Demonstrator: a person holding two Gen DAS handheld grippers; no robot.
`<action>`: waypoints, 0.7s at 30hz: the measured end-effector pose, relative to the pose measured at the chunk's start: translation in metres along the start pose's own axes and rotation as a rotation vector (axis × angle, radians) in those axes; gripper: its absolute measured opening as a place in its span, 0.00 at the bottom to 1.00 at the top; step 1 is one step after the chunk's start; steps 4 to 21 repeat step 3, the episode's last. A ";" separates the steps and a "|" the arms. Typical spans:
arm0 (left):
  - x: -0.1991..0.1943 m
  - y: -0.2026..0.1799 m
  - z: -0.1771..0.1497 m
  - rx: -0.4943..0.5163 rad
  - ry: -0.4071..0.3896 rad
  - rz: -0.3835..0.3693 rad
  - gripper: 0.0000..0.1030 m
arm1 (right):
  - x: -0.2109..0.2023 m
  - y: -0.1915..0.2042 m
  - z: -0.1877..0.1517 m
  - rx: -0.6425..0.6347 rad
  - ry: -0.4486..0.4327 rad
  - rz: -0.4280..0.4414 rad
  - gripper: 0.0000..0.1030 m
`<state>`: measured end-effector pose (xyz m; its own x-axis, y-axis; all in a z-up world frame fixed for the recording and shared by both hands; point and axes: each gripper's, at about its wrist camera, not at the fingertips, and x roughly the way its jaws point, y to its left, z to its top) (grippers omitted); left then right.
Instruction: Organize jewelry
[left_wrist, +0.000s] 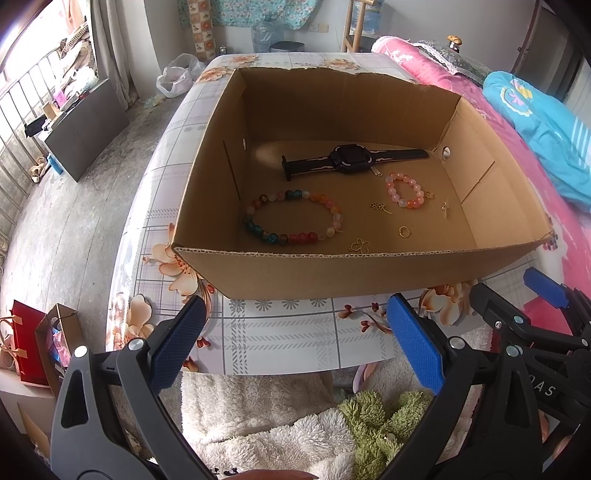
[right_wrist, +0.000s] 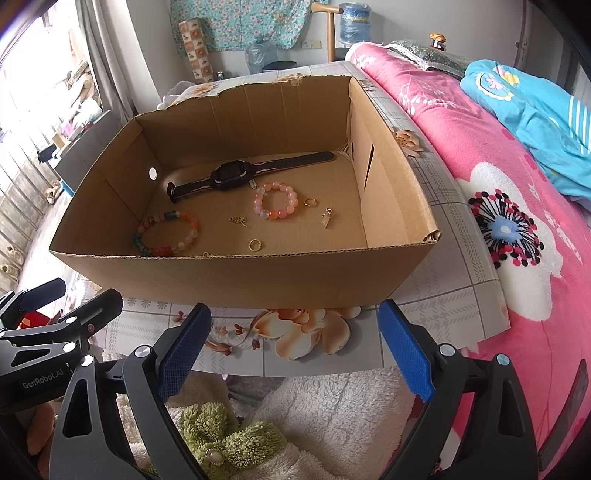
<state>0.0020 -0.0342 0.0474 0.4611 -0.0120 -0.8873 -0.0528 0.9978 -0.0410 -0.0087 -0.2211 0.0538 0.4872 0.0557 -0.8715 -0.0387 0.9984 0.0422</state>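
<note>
An open cardboard box (left_wrist: 332, 269) (right_wrist: 240, 277) stands on a floral table. Inside lie a black watch (left_wrist: 347, 160) (right_wrist: 229, 177), a large multicoloured bead bracelet (left_wrist: 295, 218) (right_wrist: 168, 232), a small pink bead bracelet (left_wrist: 404, 190) (right_wrist: 275, 201), a gold ring (left_wrist: 403, 231) (right_wrist: 255, 244) and several small gold charms (left_wrist: 380, 207) (right_wrist: 238, 220). My left gripper (left_wrist: 295, 343) hangs open and empty in front of the box's near wall. My right gripper (right_wrist: 295, 347) is open and empty too, just right of the left one.
The table (left_wrist: 280, 339) (right_wrist: 436, 317) ends just below the grippers. Under it lie a white fluffy fabric (left_wrist: 258, 413) and a green plush piece (right_wrist: 229, 439). A pink blanket (right_wrist: 517, 258) covers the bed at the right. Paper bags (left_wrist: 37, 343) stand on the floor at the left.
</note>
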 end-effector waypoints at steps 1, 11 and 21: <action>0.000 0.000 0.000 0.000 0.001 0.000 0.92 | 0.000 0.000 0.000 0.000 0.000 0.000 0.87; 0.000 0.000 0.000 -0.001 0.001 0.000 0.92 | 0.000 0.000 0.000 0.000 0.000 0.001 0.87; 0.000 0.000 0.000 -0.001 0.001 0.000 0.92 | 0.000 0.000 0.000 0.000 0.000 0.001 0.87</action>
